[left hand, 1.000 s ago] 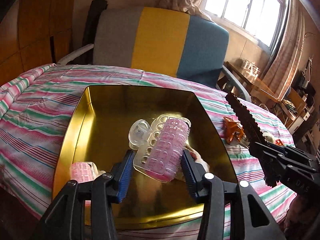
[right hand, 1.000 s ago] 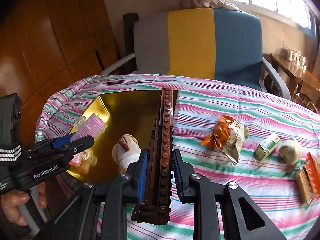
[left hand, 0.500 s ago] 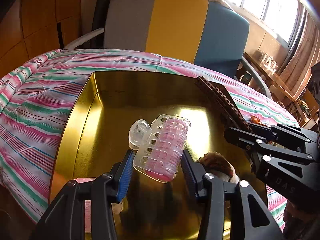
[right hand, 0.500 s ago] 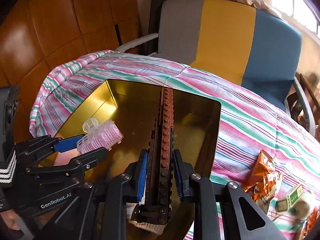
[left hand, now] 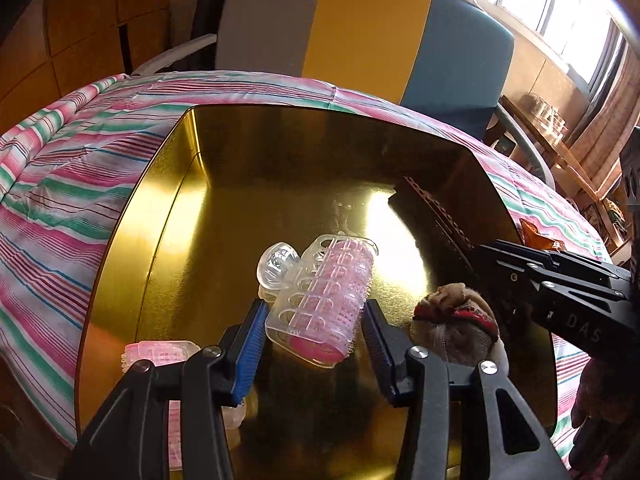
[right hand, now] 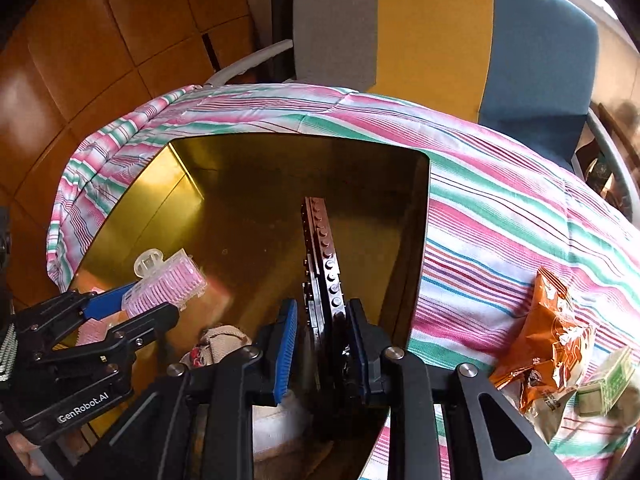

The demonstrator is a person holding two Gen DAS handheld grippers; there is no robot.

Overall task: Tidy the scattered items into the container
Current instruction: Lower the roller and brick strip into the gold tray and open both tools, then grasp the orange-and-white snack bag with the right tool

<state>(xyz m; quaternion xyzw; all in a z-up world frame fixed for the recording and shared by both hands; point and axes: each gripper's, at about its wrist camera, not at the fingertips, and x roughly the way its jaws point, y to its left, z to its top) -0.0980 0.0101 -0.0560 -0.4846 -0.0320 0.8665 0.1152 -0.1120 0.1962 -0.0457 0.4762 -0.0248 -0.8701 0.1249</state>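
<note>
Left tool (left hand: 312, 320) is half wide and clamped on a pink hair roller (left hand: 324, 300) in its clear clip. It hangs low over the middle of the gold tray (left hand: 132, 208).
- Risk: the roller is round and its clip shell slick. Let go at a tilt, it likely rolls toward the 6 o'clock wall or bumps the second roller (left hand: 160, 354) lying at 7 o'clock.
- Risk: a balled sock (left hand: 452, 320) sits just beside the right pad at 4 o'clock, and the pad could snag it on the way out.

Right tool (right hand: 320, 340) has its jaws opening, with a long brown brick strip (right hand: 324, 264) between them. The strip leans on the right pad, there is a gap at the left pad, and the far end points to 12 o'clock inside the tray.
- Risk: the near end looks to be over the sock, so the strip may land propped up and stick out over the rim.
- Risk: the two tools are close, so a clash is possible when they pull back.

Not yet tidied, on the striped cloth (right hand: 500, 208) over the table at 3 to 4 o'clock of the tray: an orange snack bag (right hand: 556, 332) and a small green box (right hand: 608, 384). Nothing blocks them. An armchair (right hand: 432, 20) stands behind at 12 o'clock.
</note>
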